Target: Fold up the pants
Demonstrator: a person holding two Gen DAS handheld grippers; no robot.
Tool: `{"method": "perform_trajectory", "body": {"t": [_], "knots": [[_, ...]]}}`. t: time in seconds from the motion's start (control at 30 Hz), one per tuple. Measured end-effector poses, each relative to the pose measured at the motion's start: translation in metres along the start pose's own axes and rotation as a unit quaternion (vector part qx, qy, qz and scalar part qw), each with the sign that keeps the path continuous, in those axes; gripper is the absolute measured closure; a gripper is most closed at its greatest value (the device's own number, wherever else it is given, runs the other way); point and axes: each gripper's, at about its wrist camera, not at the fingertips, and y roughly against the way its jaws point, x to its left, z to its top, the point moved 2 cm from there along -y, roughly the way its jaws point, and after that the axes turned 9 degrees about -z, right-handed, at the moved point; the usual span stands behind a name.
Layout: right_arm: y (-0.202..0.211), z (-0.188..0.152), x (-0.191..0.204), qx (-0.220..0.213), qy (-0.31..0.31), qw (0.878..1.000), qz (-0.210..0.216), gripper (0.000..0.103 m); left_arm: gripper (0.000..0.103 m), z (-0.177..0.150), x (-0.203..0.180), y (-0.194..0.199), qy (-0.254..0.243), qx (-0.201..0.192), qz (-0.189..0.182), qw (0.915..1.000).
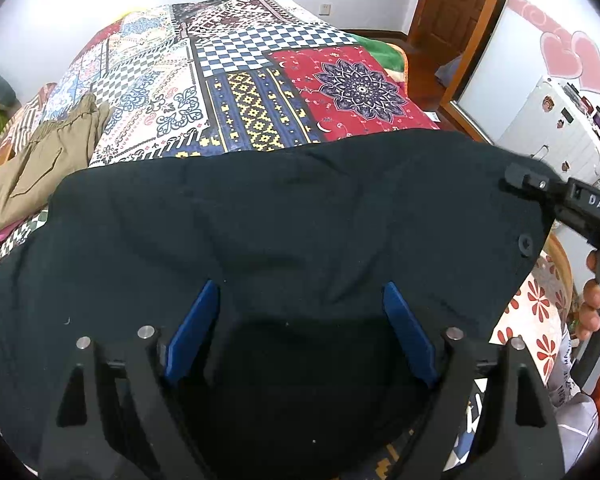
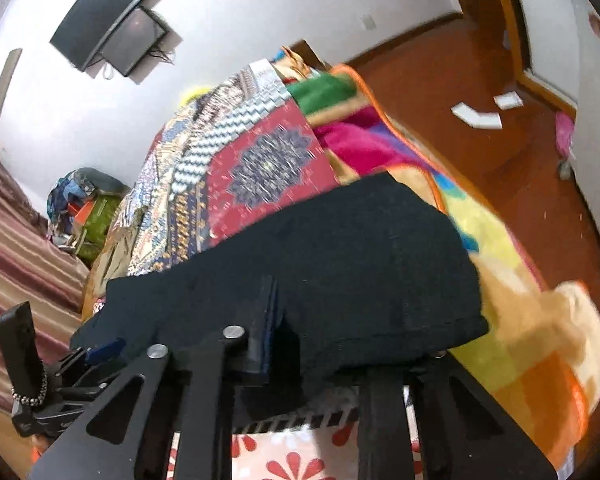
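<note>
Clearly the black pants (image 1: 284, 216), lying soft and limp across the bed's near edge (image 1: 260, 92), want gripping at the hem, left gripper (image 1: 300, 328) jaws spread, right gripper (image 2: 274, 320) pinching cloth.

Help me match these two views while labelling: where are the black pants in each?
Left wrist: black pants fill the lower half, draped toward the camera.
Right wrist: they cross the centre, over the bed edge.
Shared landmark: the red mandala patch beyond them.
</note>
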Motion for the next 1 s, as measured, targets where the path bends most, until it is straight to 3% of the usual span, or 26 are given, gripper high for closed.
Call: {"method": "perform_trajectory", "body": {"t": [0.2, 0.57, 0.9, 1.0], "knots": [[0.025, 0.015, 0.038, -0.052, 0.065, 0.997, 0.001, 0.091, 0.018, 0.005, 0.016, 0.021, 0.043, -0.015, -0.036, 0.9983], [0.042, 0.017, 0.142, -0.073, 0.207, 0.975, 0.026, 0.092, 0.018, -0.002, 0.077, 0.095, 0.079, -0.091, -0.005, 0.9927], [0.002, -0.027, 0.237, -0.026, 0.317, 0.946, 0.067, 0.092, 0.018, -0.044, 0.14, 0.142, 0.129, -0.127, 0.024, 0.9832], [-0.017, -0.052, 0.263, -0.002, 0.36, 0.93, 0.073, 0.092, 0.018, -0.056, 0.157, 0.149, 0.151, -0.131, 0.028, 0.9795]]}}
